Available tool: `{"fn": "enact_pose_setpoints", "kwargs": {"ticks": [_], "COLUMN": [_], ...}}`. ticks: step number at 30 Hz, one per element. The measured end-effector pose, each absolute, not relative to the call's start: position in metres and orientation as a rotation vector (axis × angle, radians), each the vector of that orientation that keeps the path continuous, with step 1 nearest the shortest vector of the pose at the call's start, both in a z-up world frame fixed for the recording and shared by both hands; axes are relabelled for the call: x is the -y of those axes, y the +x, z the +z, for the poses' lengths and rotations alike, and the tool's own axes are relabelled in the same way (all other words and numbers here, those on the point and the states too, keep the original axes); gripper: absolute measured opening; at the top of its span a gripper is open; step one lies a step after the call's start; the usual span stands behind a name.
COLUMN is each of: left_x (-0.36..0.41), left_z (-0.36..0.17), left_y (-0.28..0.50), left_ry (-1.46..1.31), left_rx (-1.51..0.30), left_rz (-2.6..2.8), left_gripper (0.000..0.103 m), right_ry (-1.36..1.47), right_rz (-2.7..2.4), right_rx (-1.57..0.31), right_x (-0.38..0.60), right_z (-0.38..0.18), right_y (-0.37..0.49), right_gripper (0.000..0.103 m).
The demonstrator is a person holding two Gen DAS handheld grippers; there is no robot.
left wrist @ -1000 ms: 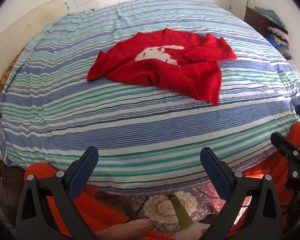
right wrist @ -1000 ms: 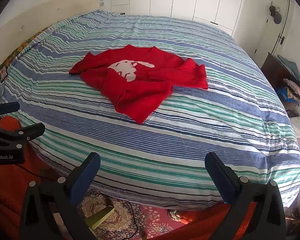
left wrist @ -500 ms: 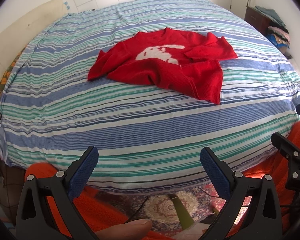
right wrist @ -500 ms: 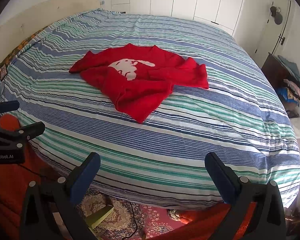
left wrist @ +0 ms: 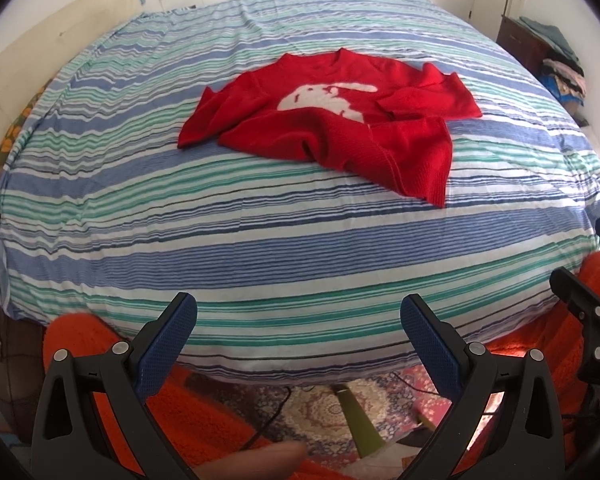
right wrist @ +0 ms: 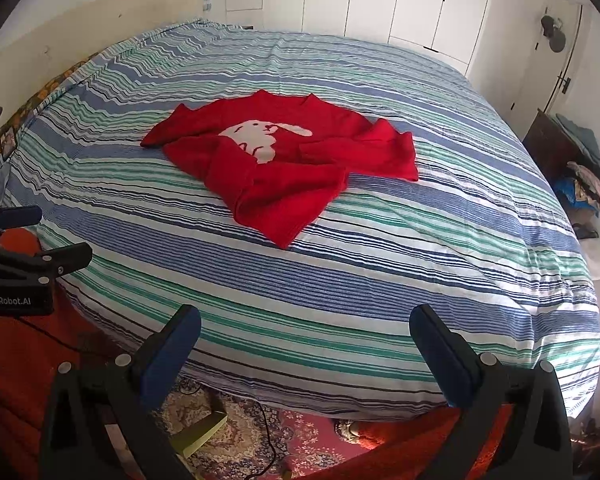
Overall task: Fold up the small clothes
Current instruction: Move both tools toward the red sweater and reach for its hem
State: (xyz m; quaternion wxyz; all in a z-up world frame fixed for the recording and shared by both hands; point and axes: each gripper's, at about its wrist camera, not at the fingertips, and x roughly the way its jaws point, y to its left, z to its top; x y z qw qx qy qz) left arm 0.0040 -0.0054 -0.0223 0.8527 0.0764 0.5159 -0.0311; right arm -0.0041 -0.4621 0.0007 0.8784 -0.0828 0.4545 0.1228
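A red sweater (left wrist: 332,120) w/ a white animal figure (right wrist: 262,142) on the chest lies rumpled near the middle of the striped bedspread (left wrist: 260,248), well apart from both tools. It isn't flat: the bottom hem is bunched and thrown forward into a point toward the near edge, one sleeve trails out to the left in both views, and the other is doubled over the body on the right, so it probably needs spreading before any fold can go in. The left gripper (left wrist: 298,324) hangs just off the foot of the bed, fingers spread wide and empty, pads (left wrist: 168,344) framing bare bedspread rather than cloth. The right gripper (right wrist: 306,338) sits the same way beside it, also released, nothing between its fingers. Both are held low and back at the bed's near edge, likely bc the person stands at the foot and has to reach in over a broad stretch of cover to get at the garment; wide-open fingers suit a pinch on a hem or sleeve end once there. In the right wrist view the left tool shows at the frame's left edge, so the two are side by side, approx level. A patterned rug (right wrist: 300,446) and orange fabric (left wrist: 188,412) show below the bed edge. Judged from this, folding hasn't begun yet.
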Motion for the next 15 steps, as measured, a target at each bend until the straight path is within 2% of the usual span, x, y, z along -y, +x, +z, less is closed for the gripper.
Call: {"fn": "enact_pose_setpoints", "kwargs": {"ticks": [6,9,10,12,15], "left_x": [-0.006,-0.010,-0.011,-0.015,-0.023], "left_z": [-0.022,-0.019,-0.017,-0.014,-0.014], "left_y": [0.009,0.009,0.007,0.004,0.001], "left_ry": [0.109,0.090,0.087,0.083,0.067], "left_rx": [-1.103,-1.105,-1.099,-1.088,-1.090], "left_rz": [-0.044,-0.037,-0.032,-0.019,0.003], "left_gripper": [0.102,0.102,0.102,0.102,0.102], "right_ry": [-0.089,-0.041,-0.019,0.016,0.095], "right_rz": [0.448,0.602,0.640,0.682,0.724], "right_rx": [-0.900,-0.938,-0.955,-0.973,-0.992], "right_x": [0.465,0.449,0.442,0.425,0.402], "right_z": [0.004,-0.013,-0.020,-0.035,-0.058], "right_y": [0.027,0.060,0.071,0.097,0.137], "right_gripper": [0.103,0.102,0.099,0.080,0.075]}}
